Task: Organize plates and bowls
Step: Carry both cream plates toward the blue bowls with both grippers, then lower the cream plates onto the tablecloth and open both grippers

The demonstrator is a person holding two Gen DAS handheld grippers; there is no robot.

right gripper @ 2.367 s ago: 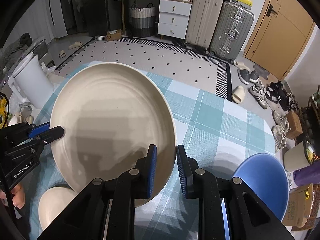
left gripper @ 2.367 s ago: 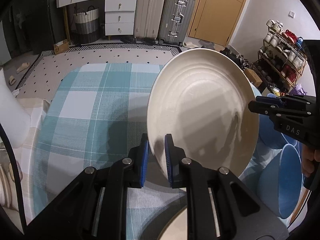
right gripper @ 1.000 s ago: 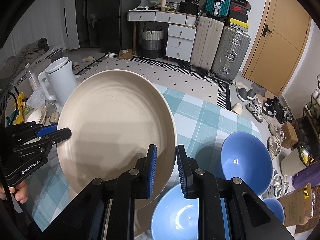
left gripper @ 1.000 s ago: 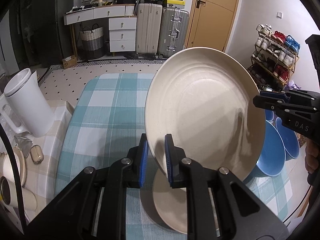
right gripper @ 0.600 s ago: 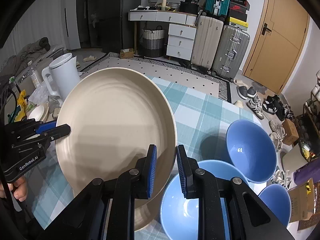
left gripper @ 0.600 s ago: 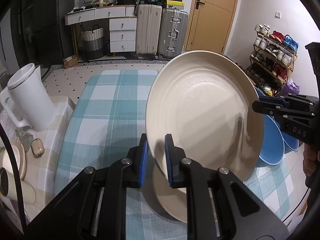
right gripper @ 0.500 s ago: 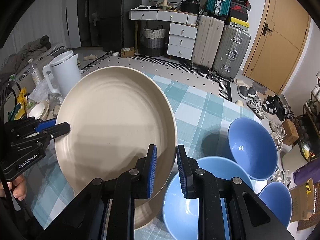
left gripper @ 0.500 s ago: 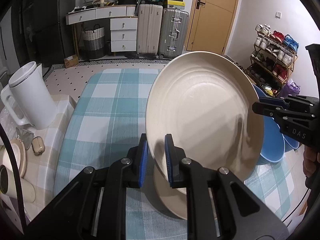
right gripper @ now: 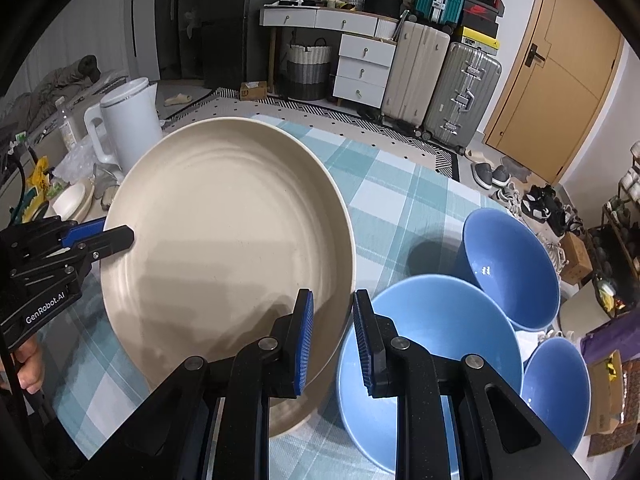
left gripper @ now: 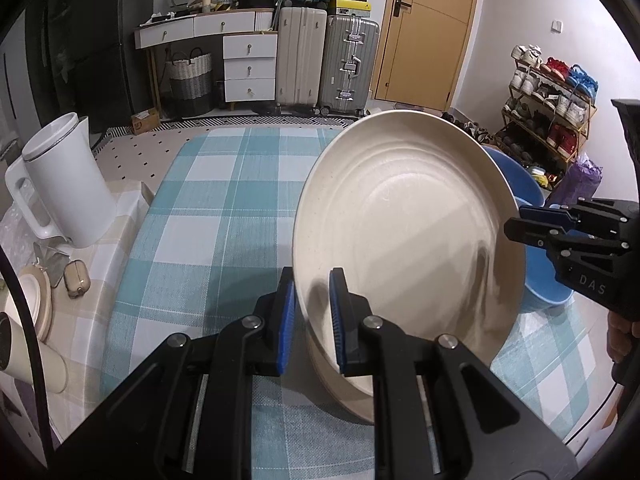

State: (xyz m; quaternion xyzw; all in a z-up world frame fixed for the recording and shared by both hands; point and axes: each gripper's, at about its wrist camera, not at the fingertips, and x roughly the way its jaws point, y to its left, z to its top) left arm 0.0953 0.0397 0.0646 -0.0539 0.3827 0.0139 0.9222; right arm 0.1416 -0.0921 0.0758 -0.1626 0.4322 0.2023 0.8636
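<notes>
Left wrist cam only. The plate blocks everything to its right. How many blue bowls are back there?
Observer: Three in the right wrist view: big bowl nearest, second bowl behind it, small bowl furthest right.
Operator: Is the right claw actually on the rim? I only see it side-on.
Observer: Yes. The right claw is shut on the plate, with the rim between its blue pads, right beside the big bowl.

Home — suitcases (left gripper: 327,62), shoe rack (left gripper: 548,96)
</notes>
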